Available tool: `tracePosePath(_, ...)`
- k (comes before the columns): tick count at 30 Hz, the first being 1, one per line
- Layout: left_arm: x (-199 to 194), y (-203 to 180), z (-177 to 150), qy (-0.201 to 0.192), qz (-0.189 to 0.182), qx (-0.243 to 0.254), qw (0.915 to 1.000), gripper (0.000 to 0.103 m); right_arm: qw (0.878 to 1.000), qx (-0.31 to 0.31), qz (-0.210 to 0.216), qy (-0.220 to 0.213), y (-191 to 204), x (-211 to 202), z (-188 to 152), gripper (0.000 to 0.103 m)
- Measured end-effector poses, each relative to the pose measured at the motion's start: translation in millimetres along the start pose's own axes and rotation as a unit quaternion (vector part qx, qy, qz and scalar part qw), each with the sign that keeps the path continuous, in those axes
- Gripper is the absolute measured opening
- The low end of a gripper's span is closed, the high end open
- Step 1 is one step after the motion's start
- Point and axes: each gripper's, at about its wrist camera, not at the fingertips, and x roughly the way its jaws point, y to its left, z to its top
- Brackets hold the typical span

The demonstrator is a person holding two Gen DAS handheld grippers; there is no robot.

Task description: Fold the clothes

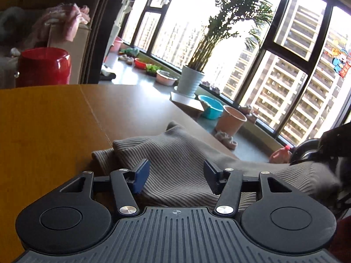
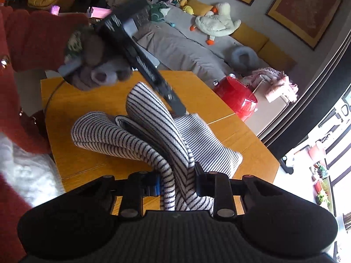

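A black-and-white striped knit garment (image 1: 175,153) lies bunched on the wooden table (image 1: 54,120). In the left wrist view my left gripper (image 1: 176,175) is open just above it, and its blue pads (image 1: 142,175) stand apart with no cloth pressed between them. In the right wrist view my right gripper (image 2: 176,184) is shut on a thick folded bundle of the garment (image 2: 153,135), lifted off the table (image 2: 230,127). The rest drapes down in loops. A gloved hand (image 2: 98,72) holds the left gripper (image 2: 177,107), whose tip is at the garment's far edge.
A red container (image 1: 43,65) stands past the table's far edge, with pink cloth heaped behind it. A potted plant (image 1: 190,81) and bowls line the window sill. A sofa with a plush duck (image 2: 217,22) is beyond. A red sleeve (image 2: 33,39) fills the left side.
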Motion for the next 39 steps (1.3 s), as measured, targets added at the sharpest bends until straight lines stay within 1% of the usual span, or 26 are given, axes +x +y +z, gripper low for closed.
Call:
tracePosePath(2, 17, 4, -6, 0.03, -0.012, 0.005, 0.9995, 0.059, 1.0, -0.021, -0.004, -0.004, -6, -17, 13, 0.026)
tracePosePath(4, 34, 7, -12, 0.06, -0.025, 0.009, 0.9979, 0.059, 0.999, -0.038, -0.011, -0.017, -17, -25, 27, 0.026)
tracePosePath(5, 39, 9, -15, 0.069, -0.029, 0.012, 0.9971, 0.059, 0.999, -0.037, -0.006, -0.022, -25, -24, 33, 0.027)
tracePosePath(6, 42, 10, -17, 0.071, -0.03, 0.014, 0.9969, 0.059, 0.999, -0.031, 0.004, -0.024, -36, -16, 37, 0.027)
tracePosePath(8, 41, 14, -20, 0.07, -0.034, 0.022, 0.9967, 0.059, 0.999, -0.008, 0.032, -0.023, -61, 12, 40, 0.027)
tracePosePath(10, 41, 14, -20, 0.07, -0.036, 0.03, 0.9964, 0.059, 0.996, 0.046, 0.07, -0.011, -93, 58, 36, 0.028)
tracePosePath(12, 41, 15, -20, 0.07, -0.036, 0.033, 0.9964, 0.058, 0.988, 0.105, 0.108, 0.016, -118, 114, 22, 0.029)
tracePosePath(14, 37, 20, -19, 0.068, -0.03, 0.02, 0.997, 0.054, 0.978, 0.153, 0.137, 0.029, -131, 152, 4, 0.032)
tracePosePath(15, 31, 24, -19, 0.065, -0.022, 0.012, 0.9976, 0.054, 0.972, 0.177, 0.152, 0.036, -137, 172, -5, 0.036)
tracePosePath(16, 23, 28, -18, 0.059, -0.009, 0.009, 0.9982, 0.055, 0.965, 0.2, 0.167, 0.041, -144, 190, -14, 0.037)
tracePosePath(18, 4, 32, -14, 0.04, 0.028, 0.018, 0.9986, 0.063, 0.949, 0.247, 0.195, 0.029, -154, 198, -24, 0.04)
tracePosePath(19, -5, 33, -12, 0.028, 0.041, 0.019, 0.9986, 0.065, 0.944, 0.26, 0.204, 0.026, -156, 200, -29, 0.04)
tracePosePath(21, -27, 33, -3, -0.009, 0.046, 0.008, 0.9989, 0.072, 0.933, 0.286, 0.22, 0.019, -161, 204, -39, 0.043)
tracePosePath(23, -46, 27, 8, -0.05, 0.044, 0.002, 0.9978, 0.074, 0.918, 0.32, 0.233, 0.014, -167, 206, -50, 0.045)
tracePosePath(25, -56, 15, 18, -0.079, 0.025, 0.006, 0.9965, 0.075, 0.909, 0.343, 0.238, 0.008, -171, 209, -58, 0.047)
tracePosePath(27, -55, -4, 27, -0.097, -0.015, 0.02, 0.995, 0.081, 0.904, 0.356, 0.237, 0.0, -171, 209, -62, 0.047)
tracePosePath(28, -52, -14, 30, -0.1, -0.032, 0.032, 0.994, 0.082, 0.903, 0.36, 0.235, -0.004, -171, 209, -63, 0.047)
tracePosePath(29, -43, -24, 29, -0.092, -0.042, 0.048, 0.9937, 0.086, 0.902, 0.364, 0.231, -0.008, -170, 207, -65, 0.047)
tracePosePath(31, -15, -36, 20, -0.057, -0.035, 0.068, 0.9954, 0.086, 0.902, 0.372, 0.22, -0.014, -170, 202, -67, 0.048)
tracePosePath(33, 15, -35, 11, -0.019, -0.016, 0.065, 0.9976, 0.083, 0.901, 0.379, 0.208, -0.02, -170, 196, -69, 0.052)
tracePosePath(34, 25, -32, 8, -0.007, -0.008, 0.06, 0.9981, 0.083, 0.901, 0.383, 0.202, -0.023, -170, 193, -69, 0.053)
tracePosePath(35, 34, -28, 6, 0.001, -0.002, 0.058, 0.9983, 0.083, 0.904, 0.384, 0.188, -0.026, -171, 186, -70, 0.054)
tracePosePath(36, 37, -25, 5, 0.002, 0.0, 0.057, 0.9984, 0.083, 0.908, 0.382, 0.167, -0.029, -172, 178, -71, 0.058)
tracePosePath(37, 37, -24, 6, 0.002, -0.002, 0.055, 0.9985, 0.083, 0.917, 0.373, 0.134, -0.038, -171, 167, -71, 0.061)
tracePosePath(38, 38, -23, 7, 0.001, -0.004, 0.053, 0.9986, 0.085, 0.925, 0.363, 0.1, -0.047, -171, 157, -70, 0.067)
tracePosePath(39, 39, -21, 8, 0.0, -0.006, 0.051, 0.9987, 0.085, 0.932, 0.353, 0.066, -0.056, -170, 146, -69, 0.068)
